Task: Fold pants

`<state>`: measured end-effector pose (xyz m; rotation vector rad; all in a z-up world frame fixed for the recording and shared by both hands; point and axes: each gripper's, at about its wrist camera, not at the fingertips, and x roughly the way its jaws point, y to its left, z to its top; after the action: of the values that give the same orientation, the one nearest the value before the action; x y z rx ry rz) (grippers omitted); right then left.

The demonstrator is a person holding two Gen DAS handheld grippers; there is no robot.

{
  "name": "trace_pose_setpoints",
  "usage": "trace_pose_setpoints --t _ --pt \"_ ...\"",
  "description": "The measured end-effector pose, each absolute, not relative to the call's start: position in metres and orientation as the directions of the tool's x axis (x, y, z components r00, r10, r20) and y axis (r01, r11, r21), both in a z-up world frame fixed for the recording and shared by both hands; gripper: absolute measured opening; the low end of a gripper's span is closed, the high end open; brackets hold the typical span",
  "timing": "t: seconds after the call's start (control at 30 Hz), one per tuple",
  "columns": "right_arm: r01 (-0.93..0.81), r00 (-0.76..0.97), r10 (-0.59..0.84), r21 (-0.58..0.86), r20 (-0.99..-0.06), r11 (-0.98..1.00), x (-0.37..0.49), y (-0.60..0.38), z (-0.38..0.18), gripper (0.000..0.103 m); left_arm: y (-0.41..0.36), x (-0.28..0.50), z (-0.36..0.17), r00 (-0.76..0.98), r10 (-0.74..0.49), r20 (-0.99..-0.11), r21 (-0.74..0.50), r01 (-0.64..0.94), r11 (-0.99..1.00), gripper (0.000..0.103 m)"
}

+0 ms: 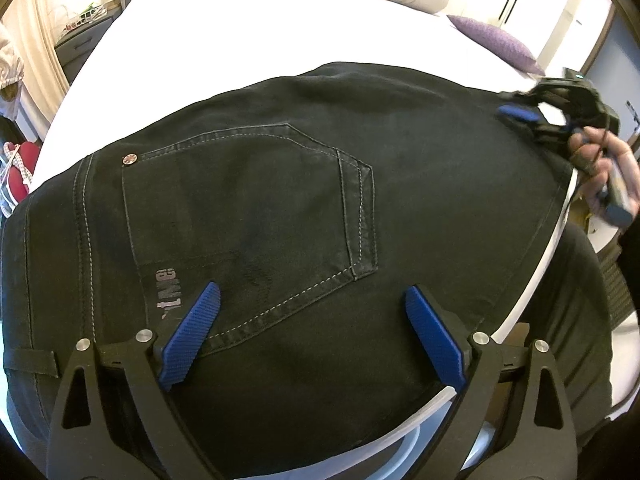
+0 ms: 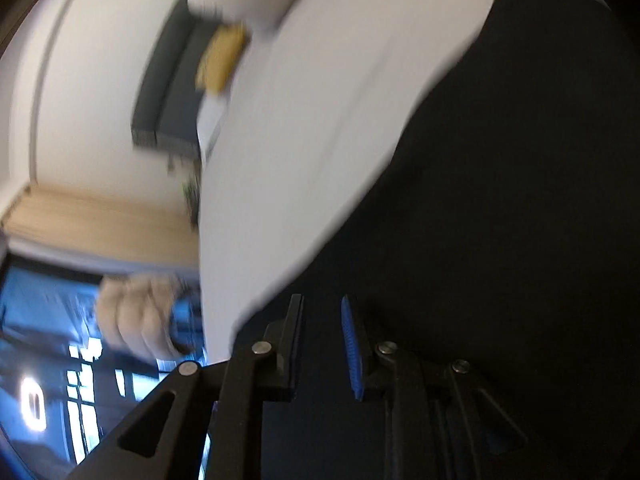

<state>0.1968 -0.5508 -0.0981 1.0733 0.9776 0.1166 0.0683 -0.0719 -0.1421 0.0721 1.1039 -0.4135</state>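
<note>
Black pants [image 1: 280, 208] spread flat across the near edge of the white bed [image 1: 248, 28], back pocket [image 1: 256, 200] up. Left gripper [image 1: 312, 300] over the pocket, its 2 blue fingers [image 1: 196, 324] spread wide, nothing between. Right gripper [image 2: 322, 312] at the pants' right edge, fingers narrowly apart; grip on cloth impossible to tell through blur. Purple pillow [image 1: 496, 42] at the far right corner.
</note>
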Motion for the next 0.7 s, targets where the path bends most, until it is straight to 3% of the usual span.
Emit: trace_pose_setpoints --t 0.07,0.17,0.23,0.3,0.37,0.43,0.5,0.57,0.63,0.7 --pt "0.384 0.596 0.504 0.773 -0.625 0.505 0.214 -0.539 -0.108 0.0 -0.073 0.07 -0.142 0.374 -0.29 -0.881 -0.151 0.359 0.921 0.095" --pt "0.448 0.648 0.432 0.772 -0.627 0.45 0.223 -0.553 -0.113 0.0 -0.075 0.071 -0.143 0.376 -0.288 -0.881 -0.15 0.357 0.922 0.095" --pt "0.527 0.688 0.23 0.692 -0.688 0.494 0.203 -0.598 -0.098 0.0 -0.077 0.07 -0.144 0.382 -0.285 -0.879 -0.145 0.356 0.923 0.095" --pt "0.614 0.703 0.1 0.672 -0.704 0.414 0.176 -0.649 -0.094 0.0 -0.077 0.068 -0.144 0.389 -0.285 -0.876 -0.142 0.357 0.923 0.095" --pt "0.627 0.725 0.043 0.685 -0.687 0.372 0.149 -0.674 -0.081 0.01 -0.076 0.066 -0.145 0.392 -0.287 -0.874 -0.143 0.357 0.923 0.095" --pt "0.554 0.769 0.083 0.726 -0.634 0.408 0.133 -0.663 -0.06 0.01 -0.075 0.066 -0.145 0.394 -0.29 -0.872 -0.148 0.353 0.924 0.095" --pt "0.45 0.779 0.233 0.777 -0.583 0.441 0.132 -0.623 -0.054 0.011 -0.075 0.066 -0.146 0.395 -0.287 -0.873 -0.144 0.354 0.924 0.096" --pt "0.391 0.738 0.353 0.79 -0.576 0.472 0.123 -0.578 -0.063 0.018 -0.076 0.065 -0.145 0.394 -0.283 -0.874 -0.14 0.354 0.925 0.098" --pt "0.368 0.682 0.427 0.783 -0.593 0.501 0.118 -0.542 -0.083 0.018 -0.079 0.065 -0.145 0.393 -0.276 -0.877 -0.132 0.356 0.925 0.1" --pt "0.39 0.657 0.423 0.761 -0.624 0.518 0.111 -0.524 -0.11 0.0 -0.081 0.065 -0.144 0.391 -0.266 -0.881 -0.12 0.36 0.925 0.1"
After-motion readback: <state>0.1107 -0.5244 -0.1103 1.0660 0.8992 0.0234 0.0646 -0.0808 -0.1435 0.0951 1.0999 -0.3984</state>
